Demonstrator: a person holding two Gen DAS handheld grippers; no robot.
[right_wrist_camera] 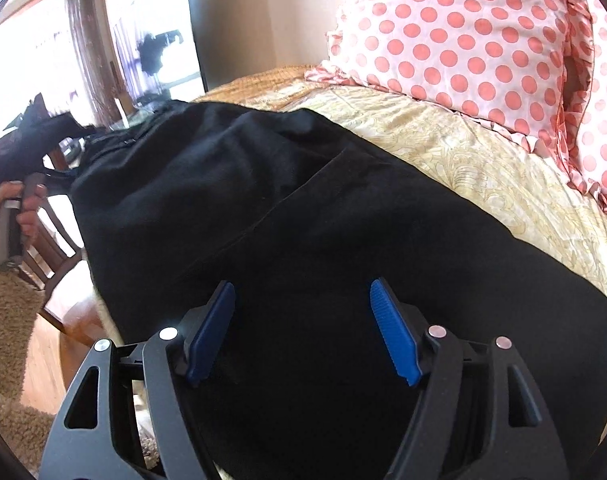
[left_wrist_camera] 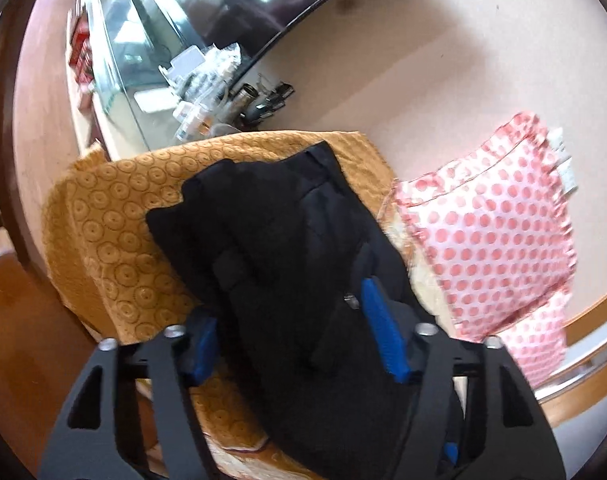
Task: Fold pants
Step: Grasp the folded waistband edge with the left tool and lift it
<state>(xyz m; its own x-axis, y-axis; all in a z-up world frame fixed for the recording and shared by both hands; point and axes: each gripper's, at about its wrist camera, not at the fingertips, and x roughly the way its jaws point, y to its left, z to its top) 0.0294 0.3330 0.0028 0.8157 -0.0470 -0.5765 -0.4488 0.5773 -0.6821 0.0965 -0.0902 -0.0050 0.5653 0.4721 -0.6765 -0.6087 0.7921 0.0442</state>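
Note:
The black pants (right_wrist_camera: 287,208) lie spread across the bed, running from the near edge to the far left. In the left wrist view one end of the pants (left_wrist_camera: 271,220) is bunched into a thick roll between the blue pads. My left gripper (left_wrist_camera: 287,300) is shut on that bunch, with fabric filling the whole gap. My right gripper (right_wrist_camera: 303,284) stands open just over the flat cloth, nothing pinched between its pads (right_wrist_camera: 391,332). A hand (right_wrist_camera: 23,208) holding the left gripper's grip shows at the far left of the right wrist view.
A pink-dotted pillow (right_wrist_camera: 483,40) leans at the head of the bed, also the pillow (left_wrist_camera: 495,232). An orange patterned bedspread (left_wrist_camera: 115,216) covers the corner. A glass cabinet with small items (left_wrist_camera: 191,80) stands beyond. A wooden chair (right_wrist_camera: 51,264) and shaggy rug (right_wrist_camera: 7,320) are at the bedside.

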